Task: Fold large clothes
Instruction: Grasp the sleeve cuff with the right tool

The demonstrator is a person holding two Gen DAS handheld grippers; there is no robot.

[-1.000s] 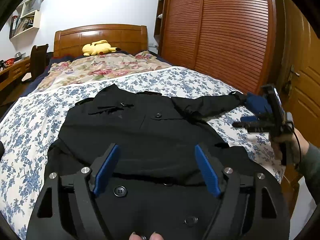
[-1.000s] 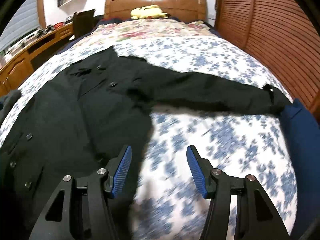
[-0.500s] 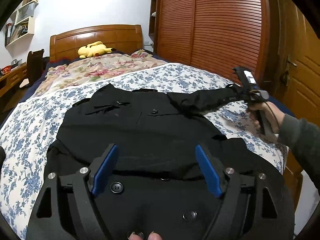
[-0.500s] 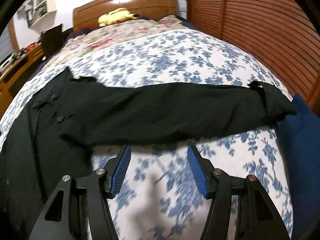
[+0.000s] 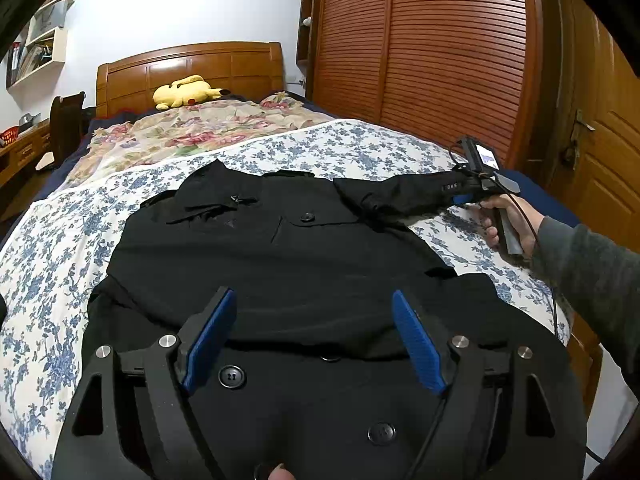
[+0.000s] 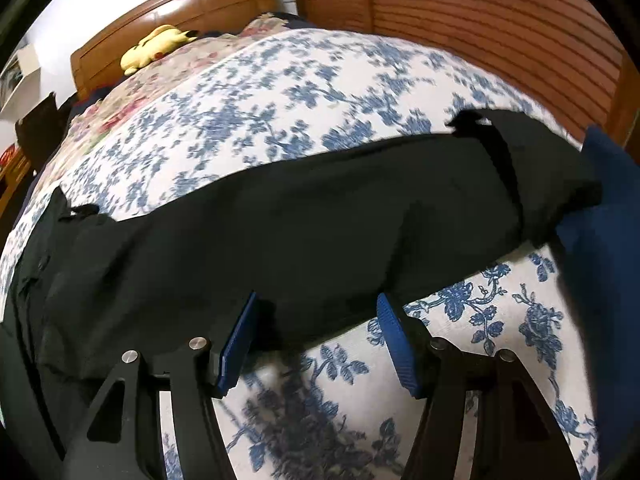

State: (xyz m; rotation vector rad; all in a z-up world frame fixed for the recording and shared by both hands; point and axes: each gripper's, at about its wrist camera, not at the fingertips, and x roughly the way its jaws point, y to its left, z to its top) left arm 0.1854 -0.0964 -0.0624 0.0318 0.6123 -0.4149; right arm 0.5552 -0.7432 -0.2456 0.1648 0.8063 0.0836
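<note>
A black buttoned coat (image 5: pixel 280 264) lies spread front-up on the bed, one sleeve (image 5: pixel 404 196) stretched out to the right. My left gripper (image 5: pixel 312 304) is open and empty above the coat's lower front. My right gripper (image 6: pixel 316 304) is open, its fingers straddling the near edge of the sleeve (image 6: pixel 304 232) low over the bed. In the left wrist view the right gripper (image 5: pixel 476 188) sits at the sleeve's cuff end.
The bed has a blue-flowered white sheet (image 5: pixel 360 148), a floral quilt (image 5: pixel 192 128) and a yellow plush toy (image 5: pixel 184 92) by the wooden headboard. A slatted wooden wardrobe (image 5: pixel 440 48) stands right of the bed. A dark blue cushion (image 6: pixel 604 216) lies past the cuff.
My right gripper has moved forward and down to the sleeve, whose edge now lies between its open fingers. My left gripper has stayed above the coat's front.
</note>
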